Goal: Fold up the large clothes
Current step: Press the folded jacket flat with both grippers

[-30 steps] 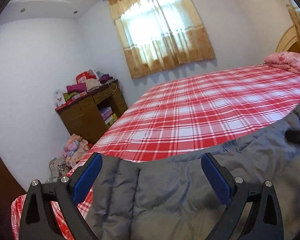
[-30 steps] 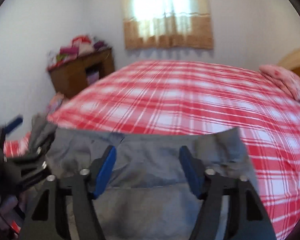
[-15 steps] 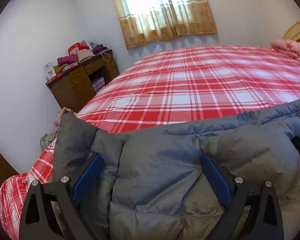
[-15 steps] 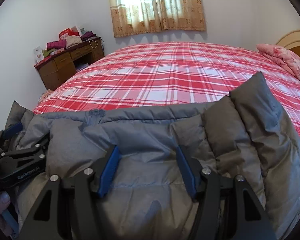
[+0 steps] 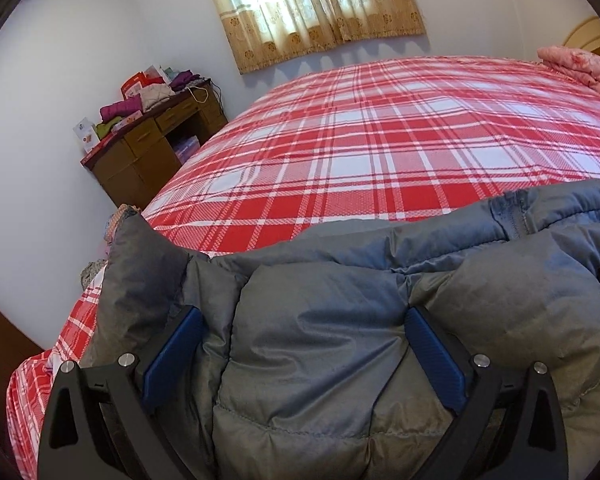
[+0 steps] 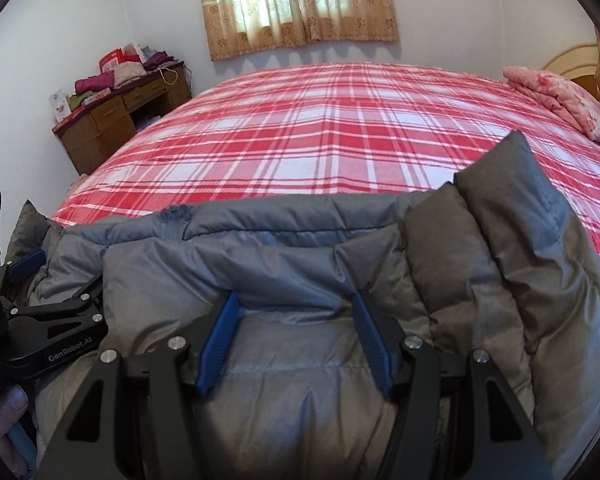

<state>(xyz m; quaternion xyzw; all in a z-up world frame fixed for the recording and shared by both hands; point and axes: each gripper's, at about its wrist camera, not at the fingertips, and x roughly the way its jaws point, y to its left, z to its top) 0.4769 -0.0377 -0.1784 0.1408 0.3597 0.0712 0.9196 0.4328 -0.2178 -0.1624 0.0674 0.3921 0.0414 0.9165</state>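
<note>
Nearest to me, both pairs of tongs are clamped on the grey puffy jacket (image 5: pixel 320 340) — each with a thick padded fold bunched between its blue pads. My left tongs (image 5: pixel 300 354) stand wide, yet the quilted fabric fills the gap from pad to pad and bulges up over them. My right tongs (image 6: pixel 296 340) grip a narrower bunch of the same jacket, with the fabric creased in against both pads. In the right view my left tongs show at the jacket's left side, with part of my hand (image 6: pixel 4 412) on their handle.

The jacket lies along the near edge of the bed (image 5: pixel 380 140), heaped and doubled over itself. Its zipper (image 6: pixel 174 222) runs at the jacket's far edge, left of the middle, and a stiff grey corner of it stands up at each end: one at the jacket's left end in the left view, one at its right end in the right view.

Beyond the jacket the red and white plaid bedspread spreads out flat. A folded pink quilt (image 6: pixel 560 100) sits far beyond the jacket's right end, against a wooden headboard (image 6: pixel 572 60). Far beyond the jacket's left end a brown wooden worktop (image 5: pixel 152 148) stands by the wall, piled with folded clothes (image 5: pixel 140 100) and boxes. Farthest beyond the jacket hangs a window with beige patterned curtains (image 6: pixel 300 4).
</note>
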